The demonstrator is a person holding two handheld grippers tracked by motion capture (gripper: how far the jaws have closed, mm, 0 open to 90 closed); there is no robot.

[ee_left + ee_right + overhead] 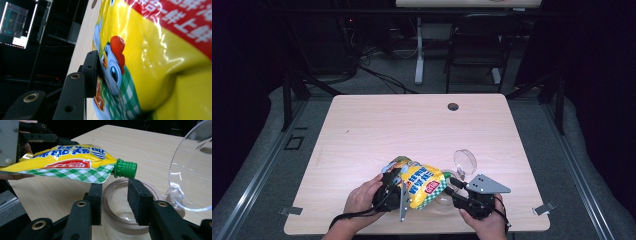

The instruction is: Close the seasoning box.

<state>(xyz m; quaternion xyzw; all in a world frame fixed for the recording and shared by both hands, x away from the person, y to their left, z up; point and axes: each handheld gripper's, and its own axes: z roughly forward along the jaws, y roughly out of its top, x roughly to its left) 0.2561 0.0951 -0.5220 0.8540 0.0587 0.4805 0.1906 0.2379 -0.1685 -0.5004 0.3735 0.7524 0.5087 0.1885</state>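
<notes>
Yellow foil is seen at the near edge of the table: a pouch is clamped at its base by the left gripper, jaws pressed on both faces, and is held tipped over the jar. Its green spout is poised just above the jar's beige rim. The jar is straddled by the right gripper, pads set at its rim; a firm grip cannot be told. Just beyond the jar, its clear hinged lid is stood open.
</notes>
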